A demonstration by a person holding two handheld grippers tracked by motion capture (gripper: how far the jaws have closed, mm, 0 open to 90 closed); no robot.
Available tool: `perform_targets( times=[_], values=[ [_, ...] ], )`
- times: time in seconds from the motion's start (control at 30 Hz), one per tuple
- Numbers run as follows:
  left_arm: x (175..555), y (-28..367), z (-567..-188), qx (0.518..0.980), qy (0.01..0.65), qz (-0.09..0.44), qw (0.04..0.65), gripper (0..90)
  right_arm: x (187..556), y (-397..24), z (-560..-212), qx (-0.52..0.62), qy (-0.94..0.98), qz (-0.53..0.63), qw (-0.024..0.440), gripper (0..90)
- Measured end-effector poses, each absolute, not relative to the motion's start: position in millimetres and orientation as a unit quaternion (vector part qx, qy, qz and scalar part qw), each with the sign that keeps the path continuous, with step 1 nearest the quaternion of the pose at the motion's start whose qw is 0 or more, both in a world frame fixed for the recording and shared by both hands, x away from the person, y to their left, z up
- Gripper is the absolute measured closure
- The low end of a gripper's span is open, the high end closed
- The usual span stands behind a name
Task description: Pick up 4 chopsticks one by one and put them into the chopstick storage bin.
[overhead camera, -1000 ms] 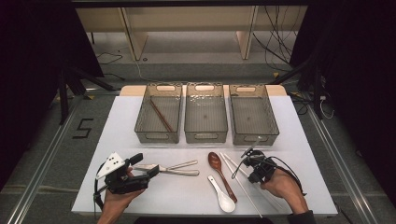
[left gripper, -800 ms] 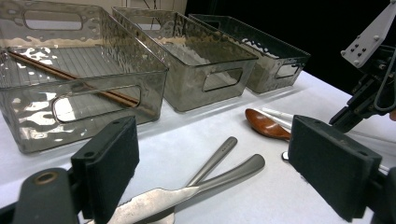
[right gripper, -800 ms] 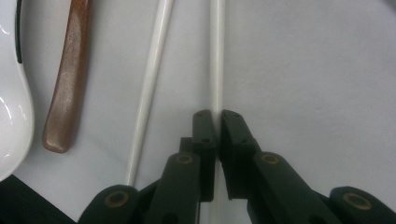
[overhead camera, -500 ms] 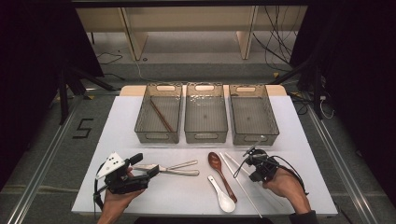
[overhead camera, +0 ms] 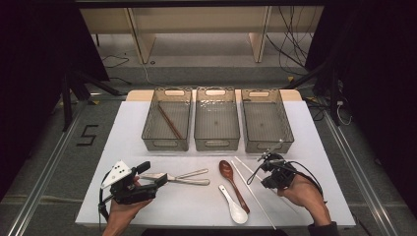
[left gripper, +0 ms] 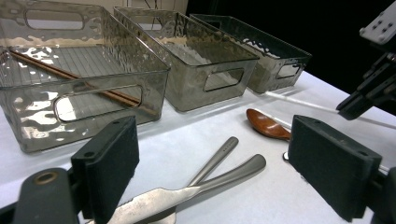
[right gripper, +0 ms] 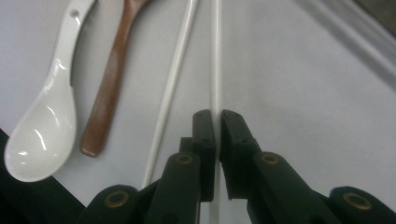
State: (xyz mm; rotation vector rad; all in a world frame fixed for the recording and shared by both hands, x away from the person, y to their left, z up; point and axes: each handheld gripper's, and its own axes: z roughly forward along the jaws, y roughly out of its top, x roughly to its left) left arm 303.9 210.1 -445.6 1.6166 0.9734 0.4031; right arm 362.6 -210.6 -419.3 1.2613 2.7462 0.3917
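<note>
The right hand-held gripper (right gripper: 215, 122) is clamped on a white chopstick (right gripper: 215, 56), its twin (right gripper: 173, 79) lying at nine o'clock; the left hand-held gripper (left gripper: 215, 163) gapes wide over the knife (left gripper: 187, 193).

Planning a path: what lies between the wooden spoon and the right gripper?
In the high view, one white chopstick lies between the wooden spoon and the right gripper.
</note>
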Motion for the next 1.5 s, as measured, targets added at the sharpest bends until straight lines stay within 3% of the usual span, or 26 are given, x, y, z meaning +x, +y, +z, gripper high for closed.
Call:
perform_targets(
  times=[0.3, 0.87, 1.5],
  values=[
    [304, 209, -446, 0.688, 0.417, 0.172, 0.569, 15.9, 373, -191, -394, 0.387, 0.901, 0.189, 0.054, 85.5],
    [305, 211, -446, 0.687, 0.416, 0.17, 0.571, 15.9, 426, -122, -362, 0.358, 0.894, 0.265, 0.046, 85.5],
    [305, 211, -446, 0.686, 0.415, 0.168, 0.573, 15.9, 483, -60, -344, 0.353, 0.875, 0.328, 0.045, 85.4]
  ],
)
